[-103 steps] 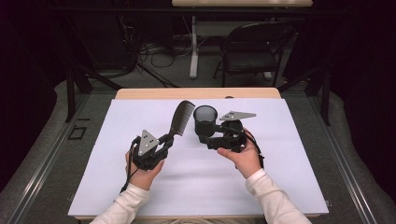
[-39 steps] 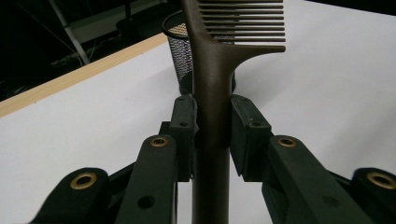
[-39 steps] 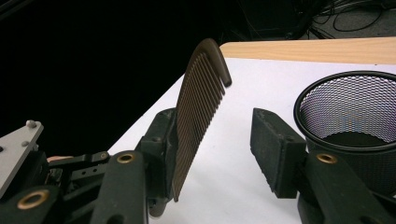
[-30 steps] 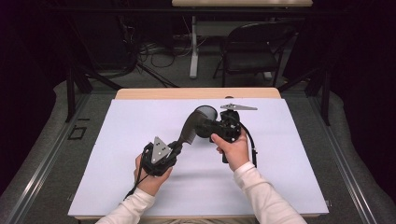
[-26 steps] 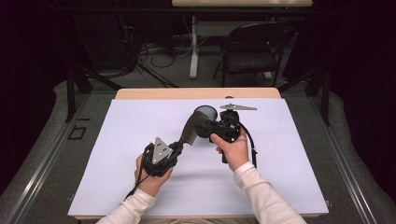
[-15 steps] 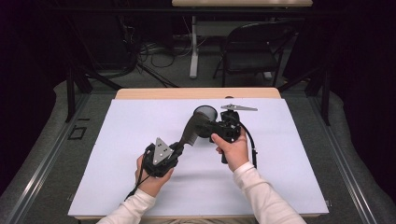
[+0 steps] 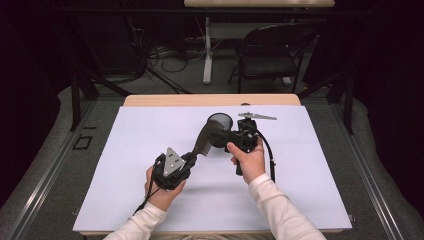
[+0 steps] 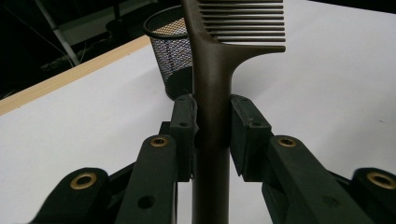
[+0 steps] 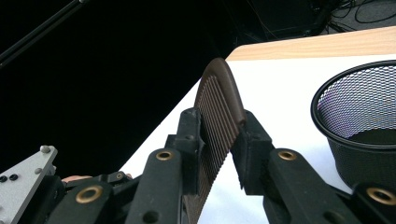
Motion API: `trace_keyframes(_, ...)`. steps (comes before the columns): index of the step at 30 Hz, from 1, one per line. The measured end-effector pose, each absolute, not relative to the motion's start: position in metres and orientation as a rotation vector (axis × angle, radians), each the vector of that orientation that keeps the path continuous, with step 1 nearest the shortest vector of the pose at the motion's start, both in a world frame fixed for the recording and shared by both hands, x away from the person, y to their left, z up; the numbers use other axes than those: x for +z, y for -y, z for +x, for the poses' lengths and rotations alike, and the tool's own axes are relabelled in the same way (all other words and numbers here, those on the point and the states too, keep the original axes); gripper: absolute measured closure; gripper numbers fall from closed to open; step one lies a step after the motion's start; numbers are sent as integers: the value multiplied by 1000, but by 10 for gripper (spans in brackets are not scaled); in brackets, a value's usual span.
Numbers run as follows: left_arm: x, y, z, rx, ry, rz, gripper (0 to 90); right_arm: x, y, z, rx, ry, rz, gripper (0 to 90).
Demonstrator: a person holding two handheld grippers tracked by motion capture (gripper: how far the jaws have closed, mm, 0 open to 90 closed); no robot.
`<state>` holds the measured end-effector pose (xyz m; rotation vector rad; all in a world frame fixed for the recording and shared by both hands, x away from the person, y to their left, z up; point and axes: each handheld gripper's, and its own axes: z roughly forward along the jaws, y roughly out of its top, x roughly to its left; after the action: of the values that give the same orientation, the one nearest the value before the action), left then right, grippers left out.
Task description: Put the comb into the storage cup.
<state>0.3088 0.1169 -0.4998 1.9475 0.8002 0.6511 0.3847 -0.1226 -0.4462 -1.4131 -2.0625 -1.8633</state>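
High view, from the left: the left gripper (image 7: 192, 156) sits low over the white counter (image 7: 125, 200), held in the person's left hand (image 7: 162, 192), and pinches the handle of a dark brown comb (image 7: 204, 141). The comb slants up and to the right, off the counter, to the right gripper (image 7: 231, 137), which meets its toothed end. Just behind that end stands a black mesh cup (image 7: 220, 121).

In the left gripper view the comb (image 8: 212, 98) rises straight between the two pads (image 8: 184, 126), both pressed against its handle; the mesh cup (image 8: 173, 51) stands on the counter beyond it.

In the right gripper view the jaws have just been closing with the comb's teeth (image 9: 217, 116) between them; both pads (image 9: 252, 137) look to be touching the comb. The mesh cup (image 9: 359, 112) stands to the right.
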Motion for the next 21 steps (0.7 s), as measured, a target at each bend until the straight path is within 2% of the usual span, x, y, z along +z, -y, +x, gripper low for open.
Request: trace_keyframes(21, -500, -117, 309, 643, -802, 1945, 728, -446, 123, 385, -1893, 2008, -1352, 855)
